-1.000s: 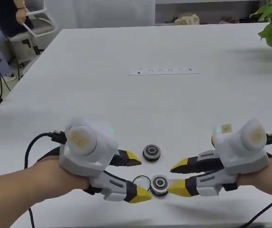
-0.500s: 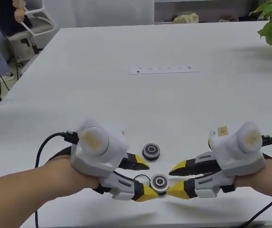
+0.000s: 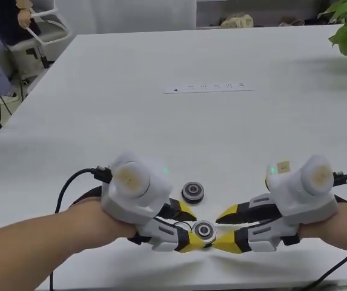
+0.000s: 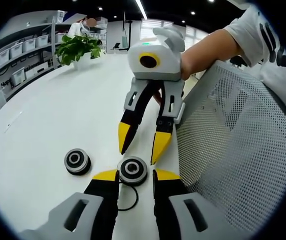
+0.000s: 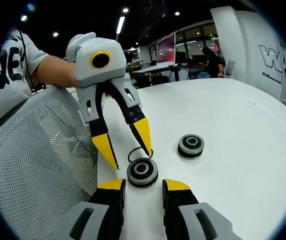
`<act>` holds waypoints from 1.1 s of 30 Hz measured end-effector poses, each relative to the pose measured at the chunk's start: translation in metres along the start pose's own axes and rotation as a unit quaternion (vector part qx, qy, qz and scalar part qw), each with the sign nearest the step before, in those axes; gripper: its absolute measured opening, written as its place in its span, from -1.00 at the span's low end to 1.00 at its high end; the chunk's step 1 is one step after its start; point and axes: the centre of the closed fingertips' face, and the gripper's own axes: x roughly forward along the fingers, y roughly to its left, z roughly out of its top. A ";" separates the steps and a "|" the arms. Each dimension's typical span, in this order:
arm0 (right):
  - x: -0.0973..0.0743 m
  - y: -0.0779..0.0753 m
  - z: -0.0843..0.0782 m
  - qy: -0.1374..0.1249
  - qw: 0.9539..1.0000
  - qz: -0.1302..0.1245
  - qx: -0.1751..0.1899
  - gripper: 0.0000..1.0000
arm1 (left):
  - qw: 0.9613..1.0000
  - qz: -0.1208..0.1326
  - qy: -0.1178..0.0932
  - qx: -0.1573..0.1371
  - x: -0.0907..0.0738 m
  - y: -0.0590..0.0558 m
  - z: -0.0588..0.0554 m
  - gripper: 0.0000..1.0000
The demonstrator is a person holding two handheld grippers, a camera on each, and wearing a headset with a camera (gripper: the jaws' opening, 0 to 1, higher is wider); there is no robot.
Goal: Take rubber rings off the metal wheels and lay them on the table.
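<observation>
Metal wheel lies flat, axle up, between left gripper and right gripper, fingers of both spread apart.

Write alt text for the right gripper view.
A metal wheel lies on the white table just ahead of the open right gripper. The left gripper, also open, points at it from the opposite side; a loose rubber ring and a second wheel lie beyond.
</observation>
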 end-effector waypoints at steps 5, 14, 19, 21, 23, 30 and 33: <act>0.000 0.000 -0.001 0.000 1.000 0.000 0.001 -0.46 | 1.000 -0.002 0.002 0.000 0.004 -0.001 0.000 -0.63; 0.000 0.000 0.000 0.000 1.000 -0.002 -0.003 -0.47 | 1.000 0.000 0.005 0.004 0.009 0.000 0.000 -0.73; 0.000 0.000 -0.001 -0.001 1.000 -0.002 -0.002 -0.47 | 1.000 0.006 0.006 0.009 0.008 0.003 -0.001 -0.80; 0.001 0.000 -0.001 0.000 1.000 -0.001 -0.002 -0.47 | 1.000 0.009 0.006 0.017 0.009 0.003 -0.001 -0.81; 0.001 0.000 -0.001 0.000 1.000 -0.001 -0.003 -0.48 | 0.999 0.012 0.006 0.030 0.009 0.003 -0.002 -0.82; 0.004 0.001 0.000 0.001 1.000 0.001 -0.009 -0.49 | 0.999 0.017 0.002 0.037 0.009 0.003 -0.001 -0.83; 0.005 0.002 0.000 0.003 1.000 0.002 -0.011 -0.49 | 0.999 0.021 0.001 0.036 0.011 0.004 -0.001 -0.85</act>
